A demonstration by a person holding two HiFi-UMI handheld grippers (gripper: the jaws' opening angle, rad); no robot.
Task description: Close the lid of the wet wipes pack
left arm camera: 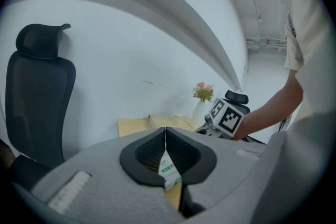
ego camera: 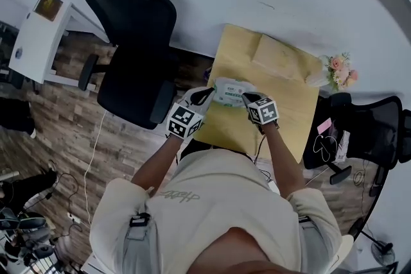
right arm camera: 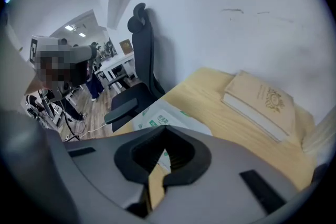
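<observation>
Wet wipes pack [ego camera: 230,92], one, at the left side of the table [ego camera: 286,109], pinched at opposite ends by two clenched tools: left tool [ego camera: 207,95], right tool [ego camera: 248,98]. One book [ego camera: 279,59] lies beyond.

– What colour is the wet wipes pack [ego camera: 230,92] on the table [ego camera: 292,106]?
– White with green marks. The table is yellow.
– And the chair [ego camera: 138,42] beside the table?
– Black. The flowers [ego camera: 340,68] are pink.
</observation>
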